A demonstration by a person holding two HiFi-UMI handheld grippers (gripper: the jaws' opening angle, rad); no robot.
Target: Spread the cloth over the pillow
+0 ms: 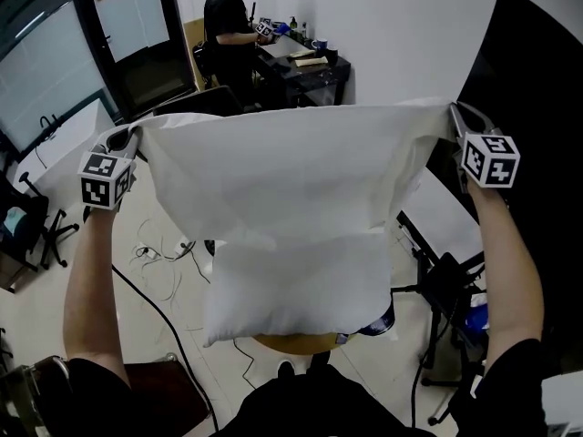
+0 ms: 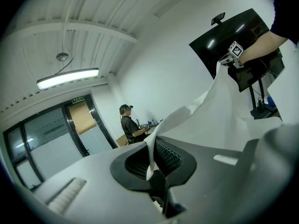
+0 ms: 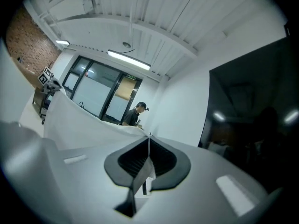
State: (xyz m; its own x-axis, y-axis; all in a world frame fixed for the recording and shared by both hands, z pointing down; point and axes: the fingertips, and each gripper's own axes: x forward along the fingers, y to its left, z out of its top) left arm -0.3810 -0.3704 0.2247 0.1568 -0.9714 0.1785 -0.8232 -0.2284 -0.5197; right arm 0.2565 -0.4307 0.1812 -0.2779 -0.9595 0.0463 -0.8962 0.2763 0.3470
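Cloth (image 1: pixel 273 180), white, hangs stretched across the middle of the head view between the left gripper (image 1: pixel 135 137) at mid left and the right gripper (image 1: pixel 454 110) at upper right. Its lower edge overlaps the top of the white pillow (image 1: pixel 296 289), which sits below centre on what looks like a round wooden seat (image 1: pixel 293 342). In the left gripper view the jaws are pressed together on a corner of the cloth at lower centre, the sheet running off to the upper right; in the right gripper view the jaws likewise pinch a thin edge of it at centre, the sheet trailing left.
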